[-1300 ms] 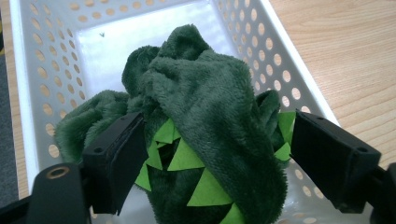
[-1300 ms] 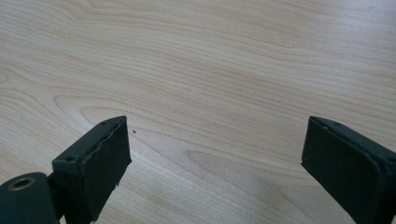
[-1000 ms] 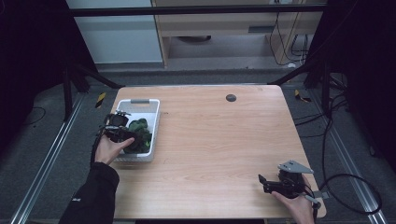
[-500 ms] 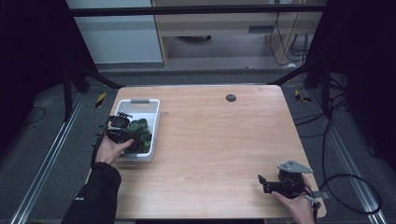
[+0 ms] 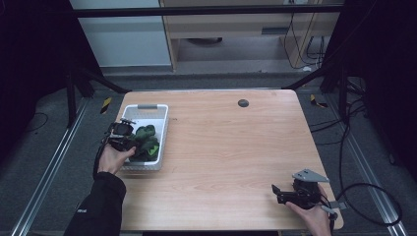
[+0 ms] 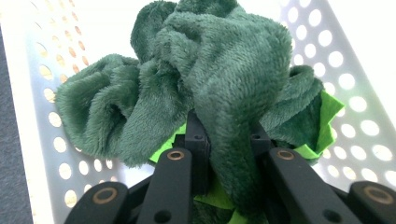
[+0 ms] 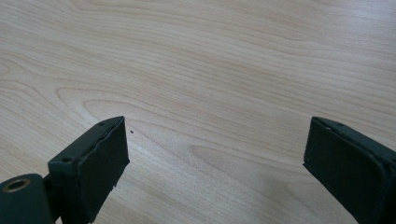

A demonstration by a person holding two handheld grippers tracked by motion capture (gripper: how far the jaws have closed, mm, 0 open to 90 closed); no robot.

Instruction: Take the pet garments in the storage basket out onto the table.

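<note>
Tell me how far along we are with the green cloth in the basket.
Done: the left gripper has just closed its jaws on a fold of the dark green plush cloth. In hand: the cloth is gripped but not yet out of the white perforated basket. Left: lifting it out onto the wooden table. The right gripper rests open over bare tabletop at the near right corner.

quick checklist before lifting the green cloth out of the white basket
1. Left gripper shut on the green cloth; its jaws have just been closing: ok.
2. Whole cloth gathered in the grip: not ok, loose folds hang at both sides.
3. Cloth free of the white basket holes: cannot tell.
4. Right gripper open, nothing between its jaws: ok.
5. Bare table beside the basket for setting down: ok.
</note>
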